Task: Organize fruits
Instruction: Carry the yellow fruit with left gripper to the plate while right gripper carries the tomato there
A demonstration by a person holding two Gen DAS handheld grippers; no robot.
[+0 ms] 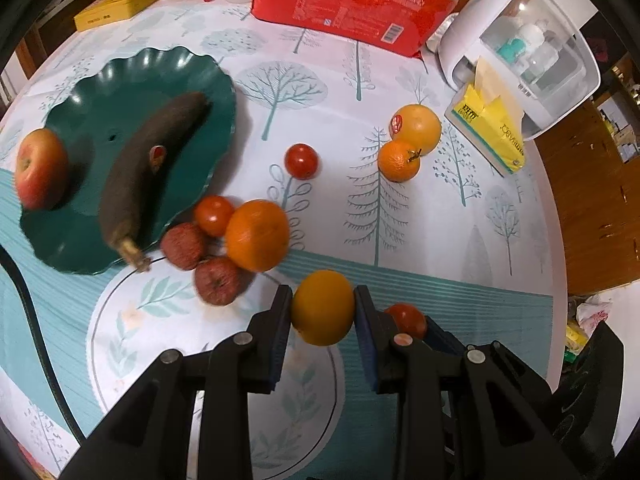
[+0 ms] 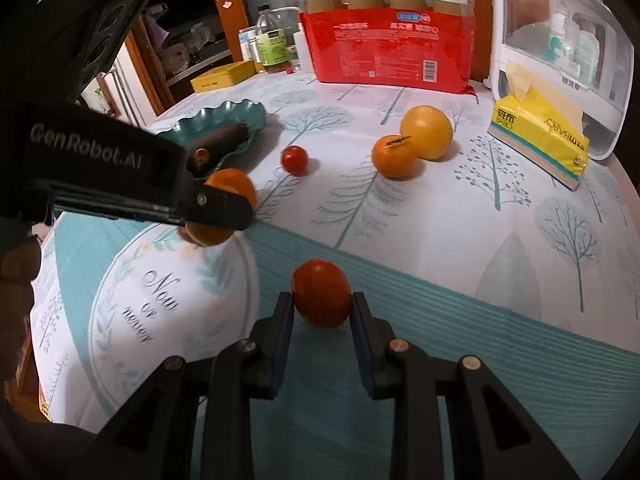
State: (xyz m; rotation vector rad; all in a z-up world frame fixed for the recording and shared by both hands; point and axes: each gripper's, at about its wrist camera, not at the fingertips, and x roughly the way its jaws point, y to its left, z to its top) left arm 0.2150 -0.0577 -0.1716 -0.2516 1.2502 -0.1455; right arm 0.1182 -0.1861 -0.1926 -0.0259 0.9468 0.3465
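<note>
From the left wrist view, the left tool [image 1: 322, 312] is clamped on a yellow-orange citrus fruit [image 1: 322, 313], its two pads pressing the fruit's sides above the surface [image 1: 460, 240]. The green plate [image 1: 100, 100] serves as landmark: on it lie a dark, browned banana [image 1: 148, 168] and, at its far left rim, a red apple [image 1: 40, 168]. Just beside the plate's near right edge sits a cluster: a small tomato [image 1: 214, 215], a larger orange [image 1: 257, 235] and two rough reddish-brown fruits [image 1: 184, 245]. Farther right of the plate stands a lone tomato [image 1: 301, 161], and well beyond it a mandarin [image 1: 399, 160] touching a large stickered yellow citrus [image 1: 418, 124]. Behind the plate stands a red package [image 1: 352, 0]. From the right wrist view, the right tool [image 2: 322, 304] is clamped on a red tomato [image 2: 321, 293], held over the teal band of the surface [image 2: 480, 320]. The plate [image 2: 224, 118] lies far to the left, with the left tool [image 2: 216, 208] holding its citrus [image 2: 210, 232] in front of it; a yellow tissue pack [image 2: 540, 136] sits well to the plate's right.
</note>
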